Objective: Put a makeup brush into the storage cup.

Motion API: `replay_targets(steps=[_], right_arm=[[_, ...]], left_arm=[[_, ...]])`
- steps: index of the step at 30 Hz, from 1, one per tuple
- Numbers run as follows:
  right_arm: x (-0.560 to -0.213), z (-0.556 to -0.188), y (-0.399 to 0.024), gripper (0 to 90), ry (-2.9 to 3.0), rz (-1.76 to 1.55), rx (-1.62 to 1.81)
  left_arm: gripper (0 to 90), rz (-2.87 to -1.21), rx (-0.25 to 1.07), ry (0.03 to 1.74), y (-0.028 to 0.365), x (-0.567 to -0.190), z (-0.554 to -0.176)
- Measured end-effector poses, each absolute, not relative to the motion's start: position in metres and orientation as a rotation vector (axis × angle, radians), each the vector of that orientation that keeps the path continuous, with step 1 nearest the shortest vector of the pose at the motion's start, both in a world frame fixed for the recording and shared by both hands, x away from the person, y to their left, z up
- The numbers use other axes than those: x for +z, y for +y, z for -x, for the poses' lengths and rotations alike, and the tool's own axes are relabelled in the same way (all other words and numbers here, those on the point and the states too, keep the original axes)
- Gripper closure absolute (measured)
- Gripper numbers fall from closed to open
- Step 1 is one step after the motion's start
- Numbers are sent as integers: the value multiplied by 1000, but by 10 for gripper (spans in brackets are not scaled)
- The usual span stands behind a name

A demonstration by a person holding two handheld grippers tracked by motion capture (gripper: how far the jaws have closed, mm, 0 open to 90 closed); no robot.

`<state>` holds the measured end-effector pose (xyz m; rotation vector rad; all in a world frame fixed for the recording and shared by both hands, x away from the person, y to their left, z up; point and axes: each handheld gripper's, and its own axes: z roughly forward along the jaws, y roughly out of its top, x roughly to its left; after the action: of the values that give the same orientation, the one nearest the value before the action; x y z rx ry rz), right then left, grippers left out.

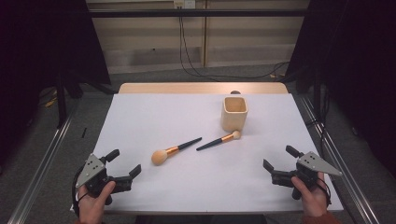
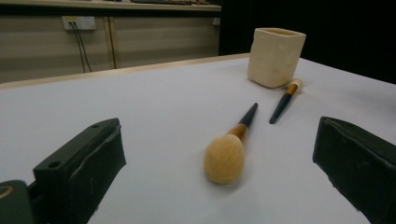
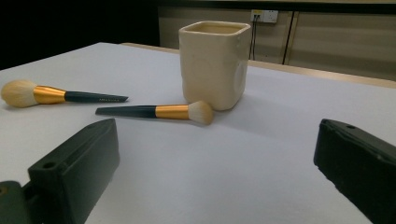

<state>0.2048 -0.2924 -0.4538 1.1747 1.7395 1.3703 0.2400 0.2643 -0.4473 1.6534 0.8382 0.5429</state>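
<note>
Two makeup brushes lie on the white table [image 1: 187, 112]. The larger brush [image 1: 173, 150] has a round tan head and dark handle; it lies mid-table, also in the left gripper view [image 2: 228, 154] and the right gripper view [image 3: 56, 95]. The smaller brush [image 1: 218, 140] rests with its tip beside a cream square cup [image 1: 234, 113], upright at the back right. My left gripper [image 1: 125, 162] is open at the front left corner, jaws empty. My right gripper [image 1: 280, 157] is open at the front right, also empty. Each is held by a hand.
The table's wooden far edge [image 1: 201, 87] borders a grey floor with cables. Metal rails [image 1: 42, 158] run along both sides of the table. Dark curtains stand at left and right.
</note>
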Motion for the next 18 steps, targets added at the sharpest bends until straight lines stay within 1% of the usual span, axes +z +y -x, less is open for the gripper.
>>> replay_targets(steps=[4,12,18], right_arm=[[-454,-204,-293,2,1742,-1160,1363],[-456,-204,-295,2,1739,-1163,1370],[-456,-207,-292,2,1753,-1159,1379]], left_arm=[[19,-1662,562,822,262,-445,-242],[24,-1679,561,832,256,-444,-246],[24,-1683,569,783,244,-434,-250]])
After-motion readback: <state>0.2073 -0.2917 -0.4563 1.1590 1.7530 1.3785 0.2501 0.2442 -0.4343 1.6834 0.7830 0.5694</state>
